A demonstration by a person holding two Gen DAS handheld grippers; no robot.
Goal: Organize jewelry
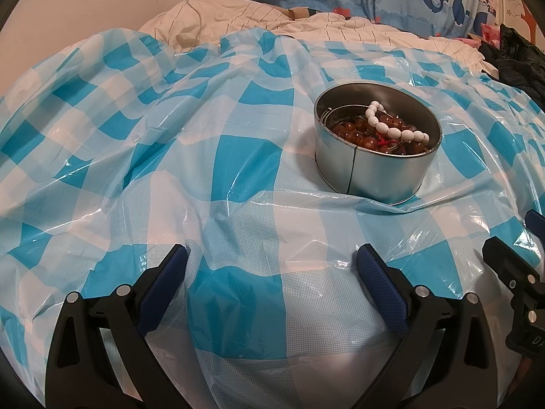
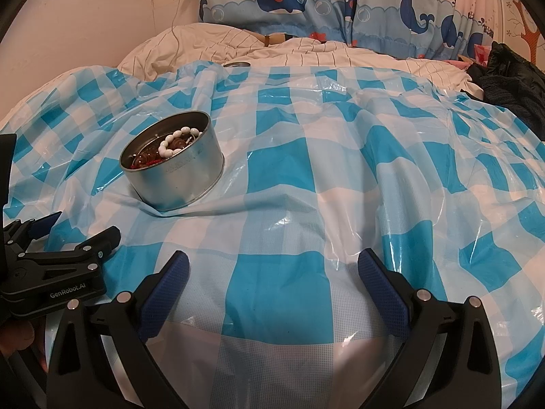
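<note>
Both pairs of jaws stand wide apart and hold nothing. The left gripper [image 1: 272, 259] fills the bottom of the left wrist view, and the right gripper [image 2: 272, 266] does the same in its own view; under each one is only the blue and white checkered plastic sheet [image 1: 252, 184] that covers the bed.

The task's things are inside the round metal tin [image 1: 371, 173]. It sits on the sheet, right of centre in the left wrist view and in the left middle of the right wrist view, well apart from both grippers. On top lies a white bead bracelet [image 1: 395, 127], partly leaning on the far inner wall. Under it are amber-brown beads [image 1: 354, 133] and some red cord [image 1: 378, 144]; what else lies below I cannot tell.

No jewelry is visible outside on the sheet, so I judge that either the collecting into the tin is nearly finished or the taking out has not begun; the pictures do not decide this. At the upper middle of the right wrist view a small round metal thing [image 2: 236, 64], maybe a lid, lies at the far edge of the sheet. If it is the lid, the next move probably asks one gripper to reach far for it while the other steadies the tin, because the sheet looks slippery and the bed soft.
</note>
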